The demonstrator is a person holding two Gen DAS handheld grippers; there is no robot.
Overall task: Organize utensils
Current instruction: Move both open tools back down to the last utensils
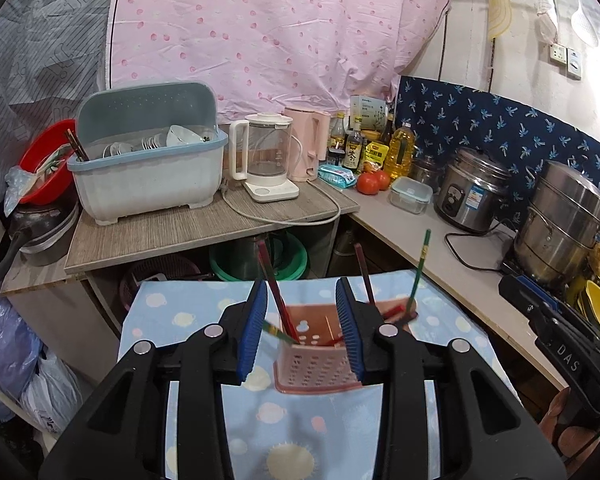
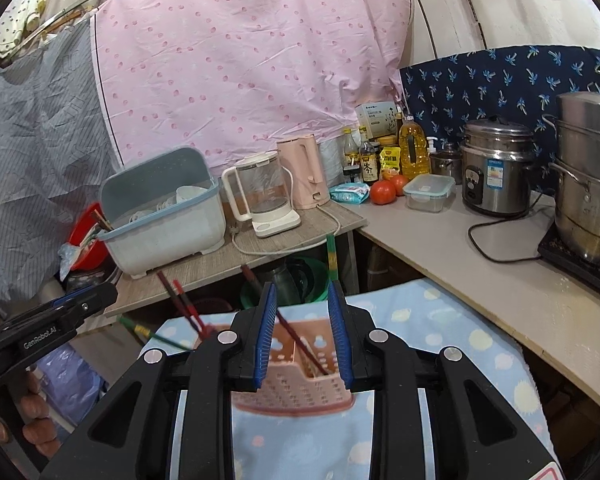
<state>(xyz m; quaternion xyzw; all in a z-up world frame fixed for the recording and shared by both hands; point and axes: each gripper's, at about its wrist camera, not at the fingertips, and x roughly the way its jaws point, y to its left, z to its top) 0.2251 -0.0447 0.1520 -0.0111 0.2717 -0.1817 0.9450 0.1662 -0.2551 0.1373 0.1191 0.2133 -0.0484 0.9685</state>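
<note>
Pink perforated plastic utensil caddy sits upright on a blue polka-dot cloth, w/ several thin chopsticks standing in it. Left gripper hangs over the caddy, jaws wide, nothing held; blue ribbed pads flank the caddy's mouth, can't tell if touching. Right gripper also spread wide and empty, above the same caddy. Dark red chopsticks lean up and to the left, long axis steep but tilted; green chopstick w/ yellow band leans up-right at the caddy's right side. In the right wrist view a red pair fans out left and another green stick lies near-flat at the rim. Sticks are prob light, stiff, slick lacquer — likely to roll or pivot; best pinched mid-shaft across the long axis. Caddy is light, could tip if a stick gets levered.
</note>
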